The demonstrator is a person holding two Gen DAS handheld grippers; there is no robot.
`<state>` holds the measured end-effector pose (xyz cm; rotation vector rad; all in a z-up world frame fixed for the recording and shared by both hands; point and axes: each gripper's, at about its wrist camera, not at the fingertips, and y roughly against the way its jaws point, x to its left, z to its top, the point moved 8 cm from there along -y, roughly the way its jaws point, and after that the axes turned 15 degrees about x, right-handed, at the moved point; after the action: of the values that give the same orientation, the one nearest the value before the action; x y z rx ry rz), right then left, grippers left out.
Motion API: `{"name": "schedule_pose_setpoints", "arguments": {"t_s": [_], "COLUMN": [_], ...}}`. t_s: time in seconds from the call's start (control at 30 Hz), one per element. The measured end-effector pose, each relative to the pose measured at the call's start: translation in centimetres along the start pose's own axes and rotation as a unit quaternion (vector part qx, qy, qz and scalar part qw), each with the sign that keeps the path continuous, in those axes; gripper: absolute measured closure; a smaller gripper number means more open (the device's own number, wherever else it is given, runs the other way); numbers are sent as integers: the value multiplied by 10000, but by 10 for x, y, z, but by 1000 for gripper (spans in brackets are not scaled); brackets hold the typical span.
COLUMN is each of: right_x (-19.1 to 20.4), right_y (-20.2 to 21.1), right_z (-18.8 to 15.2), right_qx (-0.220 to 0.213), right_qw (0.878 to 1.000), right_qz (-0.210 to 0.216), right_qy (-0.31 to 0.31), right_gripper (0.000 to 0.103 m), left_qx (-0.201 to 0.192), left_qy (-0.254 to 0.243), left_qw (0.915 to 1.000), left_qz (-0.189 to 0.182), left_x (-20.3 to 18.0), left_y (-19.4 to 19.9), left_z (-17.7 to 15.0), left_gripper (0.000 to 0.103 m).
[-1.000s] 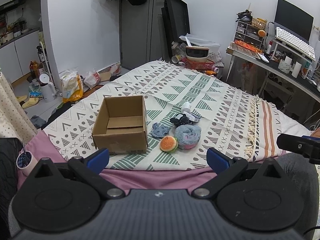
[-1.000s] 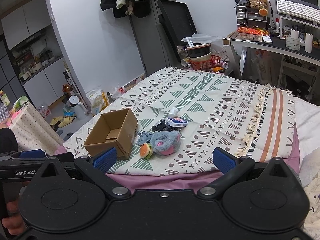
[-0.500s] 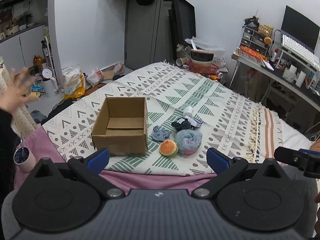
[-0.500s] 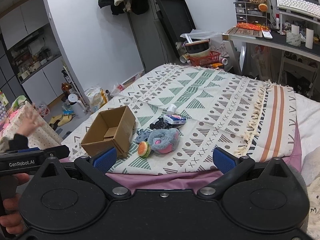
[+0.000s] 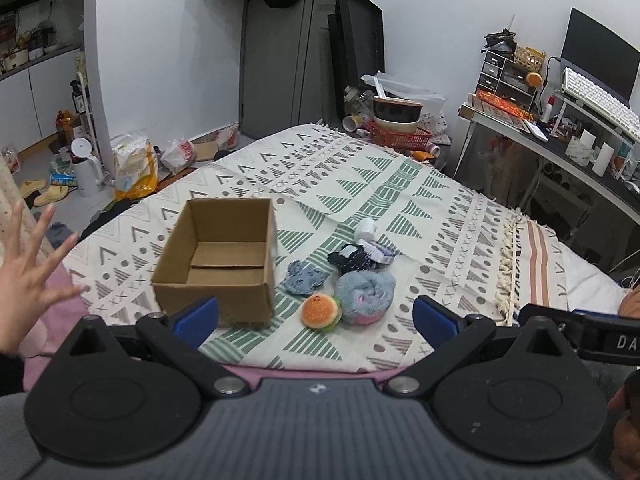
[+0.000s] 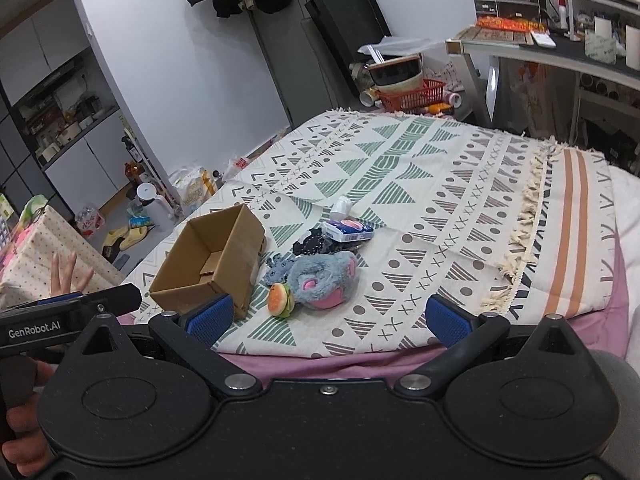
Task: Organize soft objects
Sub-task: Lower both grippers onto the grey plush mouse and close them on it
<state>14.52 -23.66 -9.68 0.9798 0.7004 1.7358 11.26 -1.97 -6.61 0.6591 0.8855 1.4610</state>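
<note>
left gripper spread | right gripper spread | box near blanket edge

Both tongs, left and right, stand wide apart, nothing between their blue pads, held short of the bed's near edge. Ahead of the left tongs the open box blocks the left side; its top is free to enter. Just right of it the toys crowd together, touching. Beyond and right of them the blanket lies bare. A spread hand hovers far left of the box.
</note>
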Motion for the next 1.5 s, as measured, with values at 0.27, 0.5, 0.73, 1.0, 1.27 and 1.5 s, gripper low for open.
{"name": "schedule_pose_setpoints", "arguments": {"t_s": [0.27, 0.5, 0.73, 1.0, 1.27, 1.5], "right_x": [-18, -29, -33, -39, -37, -31], "right_y": [-25, -51, -71, -98, -139, -176], "right_z": [14, 32, 53, 69, 64, 53], "right_qx": [124, 240, 302, 547, 828, 1289], "right_qw": [9994, 9968, 9945, 9883, 9842, 9730], "right_qz": [188, 509, 653, 794, 900, 1161], "right_qy": [-274, -561, -760, -1179, -1277, -1519], "right_gripper": [0, 4, 12, 15, 25, 41], "left_qx": [153, 251, 445, 689, 974, 1448], "left_qy": [50, 0, 28, 317, -152, -44], "left_qw": [9996, 9990, 9979, 9954, 9920, 9838], "left_qz": [-240, -356, -467, -578, -787, -1053], "left_x": [-14, -25, -29, -17, -25, -20], "left_y": [-32, -58, -88, -122, -160, -208], "left_z": [13, 30, 53, 72, 81, 70], "left_gripper": [3, 9, 21, 33, 34, 56]}}
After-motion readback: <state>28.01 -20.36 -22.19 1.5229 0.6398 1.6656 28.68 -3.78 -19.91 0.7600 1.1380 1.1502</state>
